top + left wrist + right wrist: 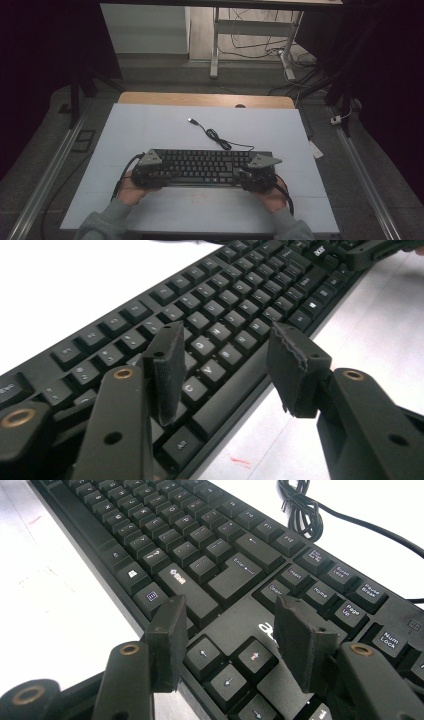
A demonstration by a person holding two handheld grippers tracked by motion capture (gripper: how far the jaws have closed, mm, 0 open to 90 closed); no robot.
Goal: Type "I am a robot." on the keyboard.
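Observation:
A black keyboard (pixel 205 164) lies across the near half of the white table mat (pixel 150 130), and its cable (pixel 216 136) curls away behind it to a loose USB plug (pixel 191 120). My left gripper (pixel 154 175) hovers at the keyboard's left end. In the left gripper view its jaws (pixel 227 372) stand open over the keyboard (pixel 215 315), one pad over the letter keys and the other past the front edge. My right gripper (pixel 251 176) is at the right end. Its jaws (pixel 232 640) are open above the arrow keys (pixel 227 672), pressing on nothing.
A strip of wooden tabletop (pixel 210 99) shows beyond the mat. Behind it stand white desk legs (pixel 215 45) with loose cables (pixel 260 47) on the floor. Metal rails (pixel 50 170) run along both sides of the table. White mat stretches in front of and behind the keyboard.

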